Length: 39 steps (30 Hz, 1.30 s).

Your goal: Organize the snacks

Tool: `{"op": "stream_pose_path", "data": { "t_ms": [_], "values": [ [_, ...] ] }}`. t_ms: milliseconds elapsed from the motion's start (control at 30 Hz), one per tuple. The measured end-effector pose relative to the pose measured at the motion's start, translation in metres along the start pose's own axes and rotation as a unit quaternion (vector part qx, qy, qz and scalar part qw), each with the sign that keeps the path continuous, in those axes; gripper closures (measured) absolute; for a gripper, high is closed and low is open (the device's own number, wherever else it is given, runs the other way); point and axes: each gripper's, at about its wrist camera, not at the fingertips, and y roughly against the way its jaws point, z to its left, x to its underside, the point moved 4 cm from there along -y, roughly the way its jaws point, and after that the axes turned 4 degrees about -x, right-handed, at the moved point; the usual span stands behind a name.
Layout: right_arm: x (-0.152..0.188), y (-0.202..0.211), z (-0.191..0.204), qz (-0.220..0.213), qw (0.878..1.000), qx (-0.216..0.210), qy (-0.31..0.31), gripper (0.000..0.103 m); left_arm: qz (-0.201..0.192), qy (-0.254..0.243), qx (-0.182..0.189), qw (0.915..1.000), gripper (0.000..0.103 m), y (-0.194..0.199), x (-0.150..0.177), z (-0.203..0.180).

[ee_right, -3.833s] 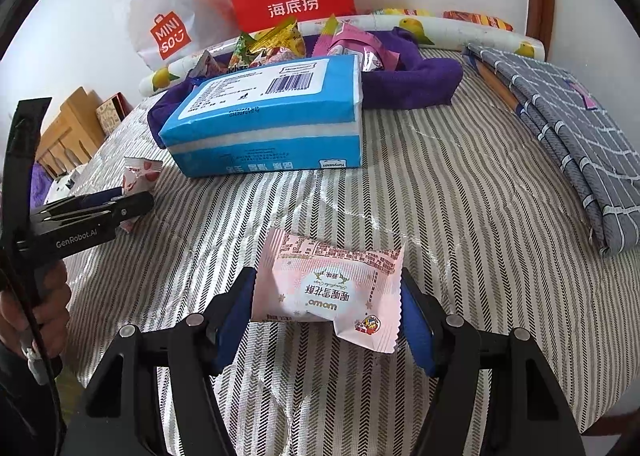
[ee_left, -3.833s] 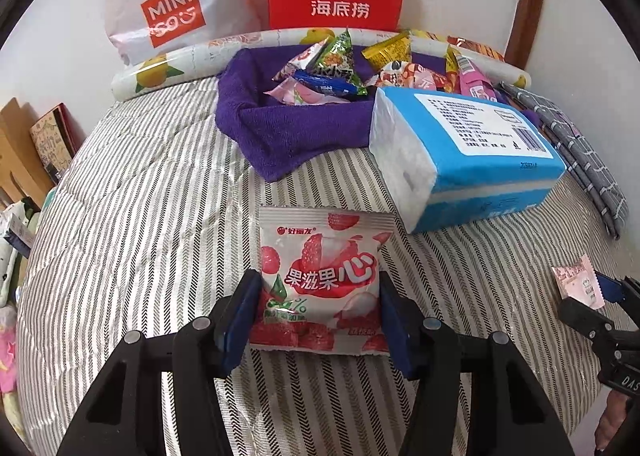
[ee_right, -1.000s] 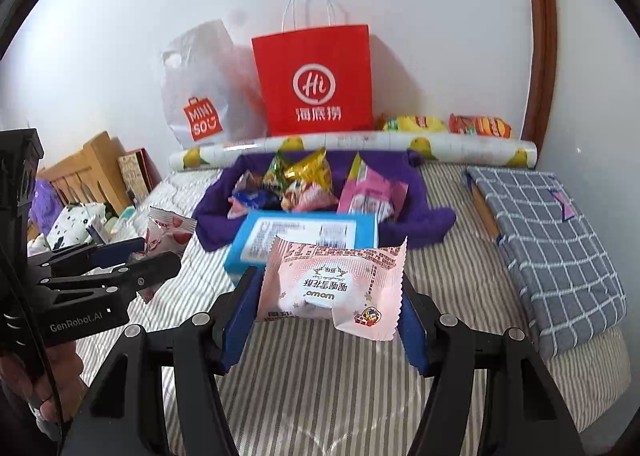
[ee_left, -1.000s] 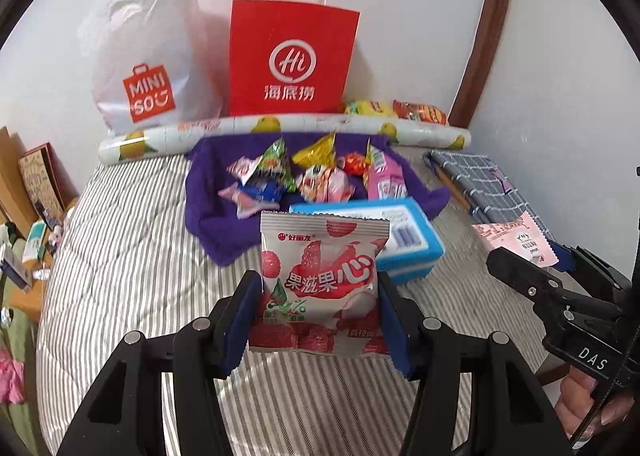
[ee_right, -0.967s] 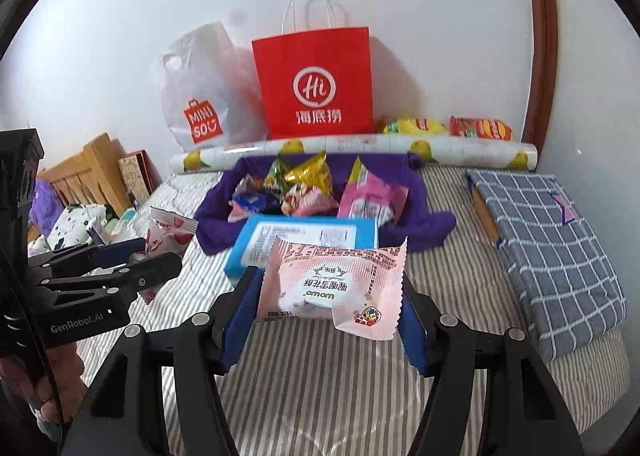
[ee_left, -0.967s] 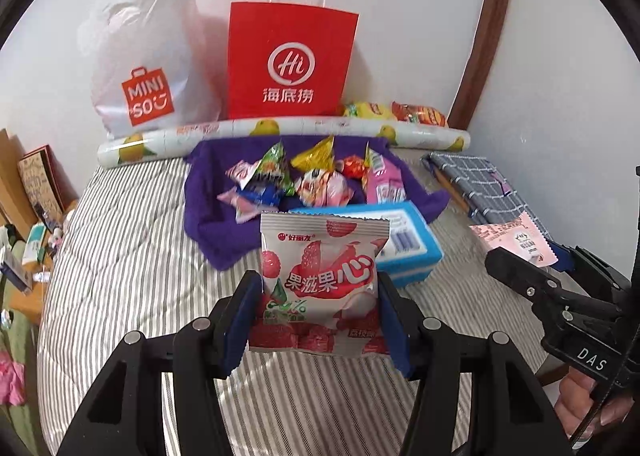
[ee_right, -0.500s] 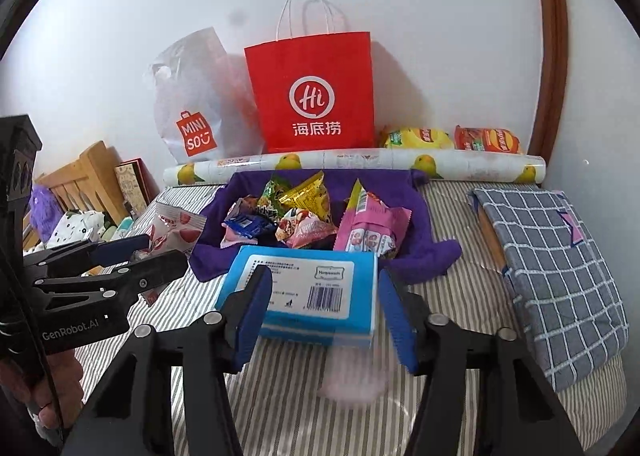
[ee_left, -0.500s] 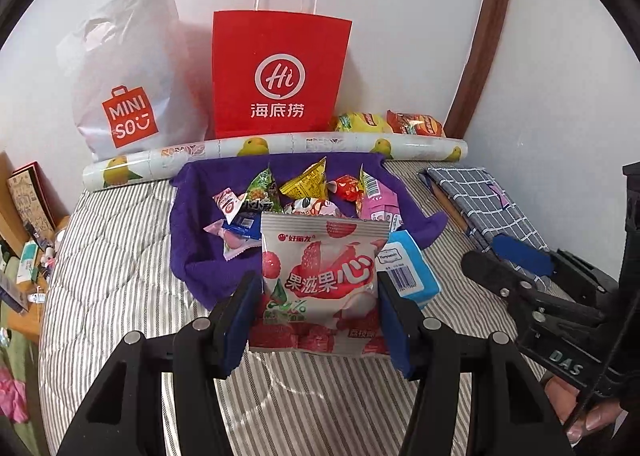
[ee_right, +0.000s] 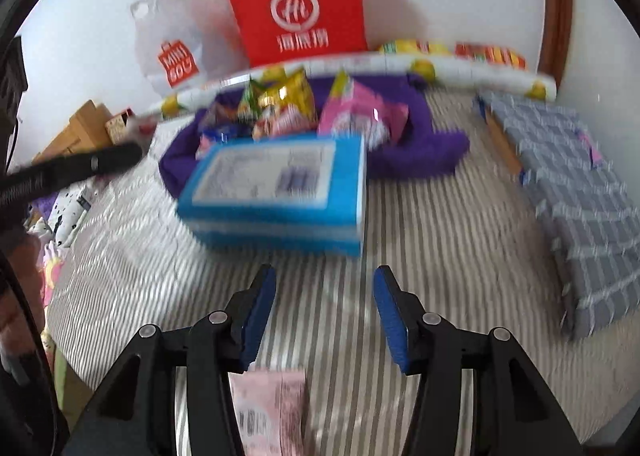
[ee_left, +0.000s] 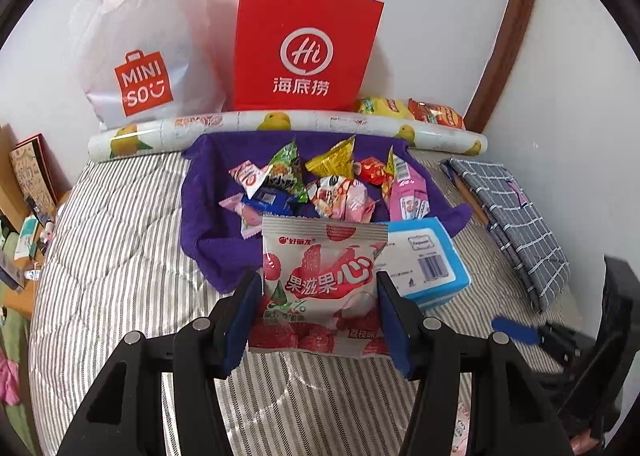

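Cradling mixed snack packets, purple towel bunches nest-like.

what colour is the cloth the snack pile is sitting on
Deep purple. The cloth shows best in the left wrist view, spread on the striped bedcover.

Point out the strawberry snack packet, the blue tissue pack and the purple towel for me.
red-and-white strawberry snack packet (ee_left: pixel 324 280), left wrist view, printed front
blue rectangular tissue pack (ee_right: pixel 276 199), right wrist view, blue front side
purple cloth towel (ee_left: pixel 200 215), left wrist view, bare left part
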Motion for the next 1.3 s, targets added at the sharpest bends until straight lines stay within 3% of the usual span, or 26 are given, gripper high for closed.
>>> {"op": "stream_pose_path", "data": {
  "t_ms": [233,700,833,933,1167,1300],
  "values": [
    [0.045,0.001,0.01,0.029,0.999,-0.018,-0.005,0.052,0.0,0.0,0.009,1.0,0.048,0.006,0.012,-0.005],
    [0.084,-0.008,0.044,0.057,0.998,-0.018,0.031,0.046,-0.011,-0.003,0.012,0.9999,0.048,0.032,0.033,0.001],
    [0.089,-0.01,0.054,0.053,0.996,0.016,0.072,0.046,-0.015,-0.002,0.014,0.9998,0.048,0.037,0.035,0.003],
    [0.091,-0.01,0.058,0.049,0.994,0.033,0.089,0.061,-0.019,0.0,0.016,0.9997,0.049,0.041,0.033,0.003],
    [0.072,-0.001,0.052,0.03,0.996,0.031,0.077,0.062,-0.025,-0.006,0.021,0.9994,0.053,0.043,0.028,-0.003],
    [0.062,0.001,0.046,0.024,0.997,0.03,0.07,0.062,-0.006,-0.012,0.023,0.9996,0.053,0.034,0.035,-0.002]
  ]
}}
